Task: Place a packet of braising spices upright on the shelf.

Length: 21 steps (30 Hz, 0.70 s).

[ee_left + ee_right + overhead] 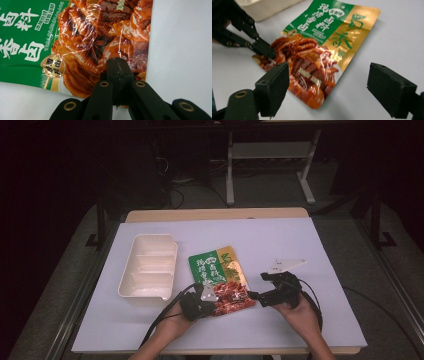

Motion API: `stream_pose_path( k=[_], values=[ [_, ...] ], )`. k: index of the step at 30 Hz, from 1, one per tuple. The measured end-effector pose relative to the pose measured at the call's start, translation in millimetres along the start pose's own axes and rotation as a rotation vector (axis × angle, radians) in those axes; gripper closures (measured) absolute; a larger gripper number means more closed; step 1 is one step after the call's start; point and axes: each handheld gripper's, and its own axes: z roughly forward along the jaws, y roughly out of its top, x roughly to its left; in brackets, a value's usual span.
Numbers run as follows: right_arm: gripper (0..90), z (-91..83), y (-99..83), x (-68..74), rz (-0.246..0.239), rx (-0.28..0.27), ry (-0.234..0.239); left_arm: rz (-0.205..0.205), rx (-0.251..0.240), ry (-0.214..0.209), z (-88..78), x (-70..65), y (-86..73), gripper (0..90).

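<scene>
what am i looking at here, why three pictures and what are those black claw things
A person sits at a table holding a hand-worked black tool in each hand. The high view looks down from above; the other two come from cameras riding on each tool. On the white surface lie a cream divided tray and a green, gold and red food pouch. The left tool is shut on the pouch's near edge. The right tool stands open just beside the pouch, gripping nothing.

glossy green, gold and red food pouch (pixel 222 281), flat on the white table beside the tray
</scene>
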Motion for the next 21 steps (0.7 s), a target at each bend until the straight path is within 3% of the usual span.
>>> stream_pose_path(
  k=[5,6,11,17,18,21],
  values=[
    [16.4,7.2,14.1,-8.1,0.016,0.013,0.017,0.001,0.002,-0.005,0.0,1.2,0.3,90.0],
    [15.6,12.0,22.0,-12.5,0.028,0.039,0.026,0.001,0.0,-0.002,0.2,0.6,0.3,90.0],
    [15.1,23.5,39.3,-20.9,0.022,0.064,0.03,0.014,0.007,0.005,-0.1,-0.3,0.4,90.0],
    [14.8,37.5,57.0,-30.5,0.048,0.091,0.034,0.012,-0.007,0.013,0.6,-1.9,-0.1,90.0],
    [15.0,44.8,64.1,-33.8,0.066,0.109,0.037,0.024,0.01,0.007,-0.9,-1.0,-0.2,90.0],
    [15.3,56.5,76.1,-37.9,0.066,0.142,0.042,-0.002,-0.01,-0.003,-0.2,-0.8,-1.8,90.0]
  ],
)
